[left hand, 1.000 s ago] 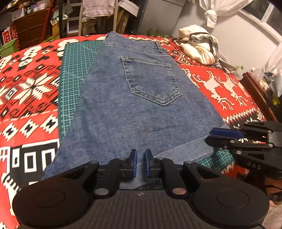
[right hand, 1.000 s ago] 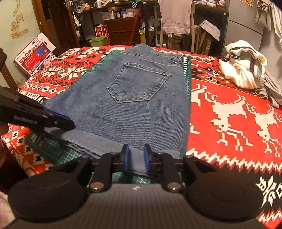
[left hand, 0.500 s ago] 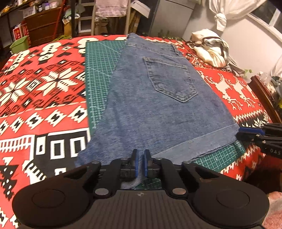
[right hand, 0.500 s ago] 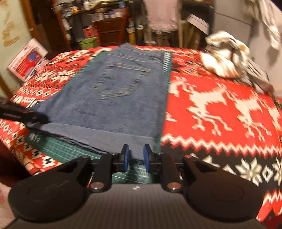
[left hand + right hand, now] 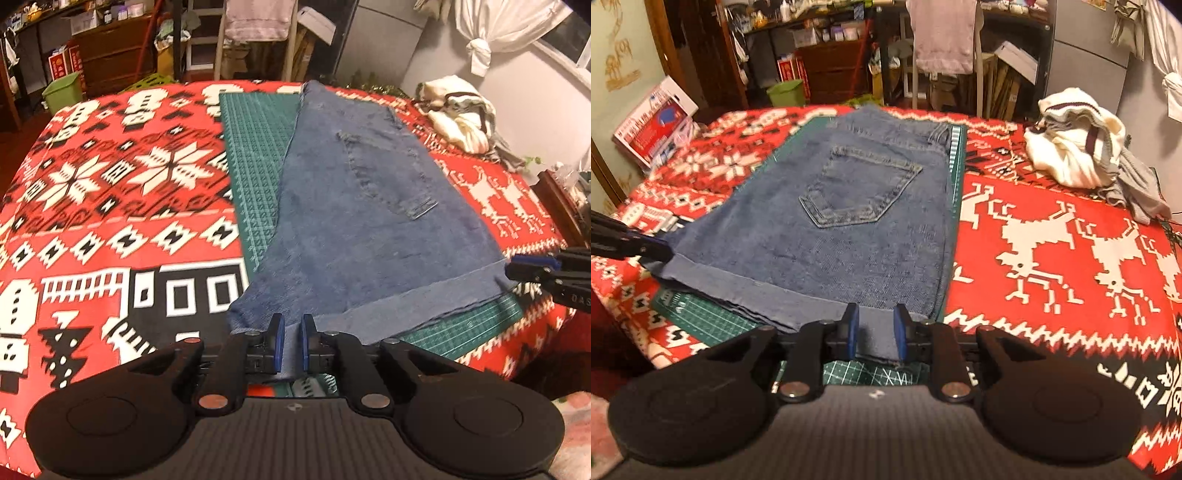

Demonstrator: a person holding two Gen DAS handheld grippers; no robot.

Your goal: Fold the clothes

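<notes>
While the folded jeans (image 5: 369,229) lie flat on the green cutting mat (image 5: 255,155), back pocket (image 5: 860,188) up, both grippers grip their near hem. The left gripper (image 5: 290,343) pinches the hem corner that hangs off the mat's left side, its blue pads close on the denim. The right gripper (image 5: 875,332) straddles the hem at the mat's right side, pads a little wider, cloth between them. A white sweater (image 5: 1078,147) sits well right of the mat on the red patterned blanket (image 5: 1052,240).
</notes>
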